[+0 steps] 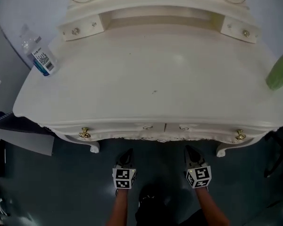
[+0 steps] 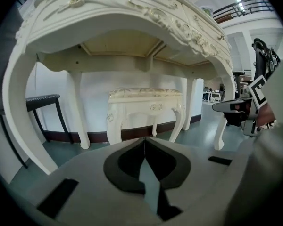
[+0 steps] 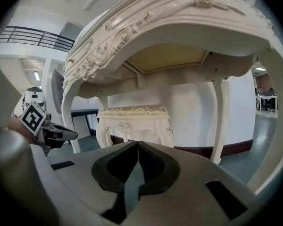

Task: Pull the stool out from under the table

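A cream carved stool point(image 2: 145, 111) with a patterned seat stands far back under the cream dressing table point(image 1: 146, 79), near the wall. The right gripper view shows the same stool point(image 3: 134, 123) straight ahead. In the head view the table top hides it. My left gripper point(image 1: 126, 157) and right gripper point(image 1: 192, 153) hover side by side just in front of the table's front edge, both shut with nothing between the jaws. In the left gripper view the jaw tips point(image 2: 145, 140) meet, and the right gripper view shows its tips point(image 3: 137, 143) pressed together too.
A plastic bottle with a blue label point(image 1: 39, 54) lies on the table's left side. A green object point(image 1: 279, 70) sits at the right edge. The table's curved front legs point(image 1: 93, 148) flank the opening. A dark side table point(image 2: 40, 100) stands left of it.
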